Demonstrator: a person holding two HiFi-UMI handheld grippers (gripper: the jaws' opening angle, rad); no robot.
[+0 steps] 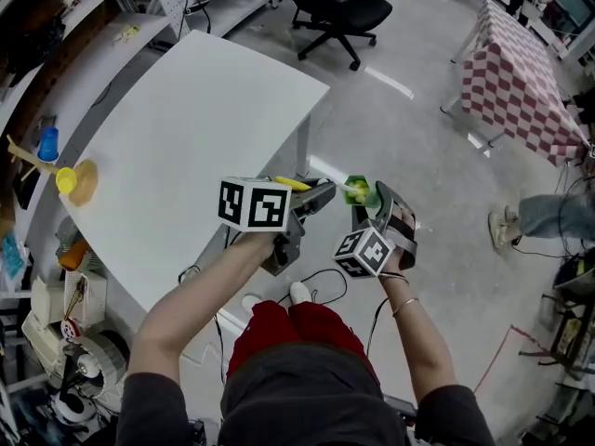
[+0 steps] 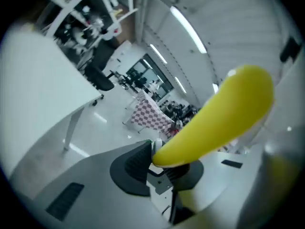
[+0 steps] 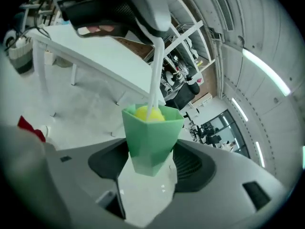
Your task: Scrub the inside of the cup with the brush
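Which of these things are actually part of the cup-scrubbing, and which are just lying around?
In the job: green cup, held in the right gripper; yellow-handled brush, held in the left gripper, its head inside the cup.
Lying about: white table; black office chair; checked tablecloth.

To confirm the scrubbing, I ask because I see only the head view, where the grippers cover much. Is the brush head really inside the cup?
Observer: Yes; the right gripper view shows the yellow brush head inside the mouth of the green cup.
Operator: Does the right gripper hold the cup?
Observer: Yes, its jaws are closed on the cup's lower part.
Operator: And the left gripper?
Observer: Its jaws clamp the end of the brush's yellow handle.
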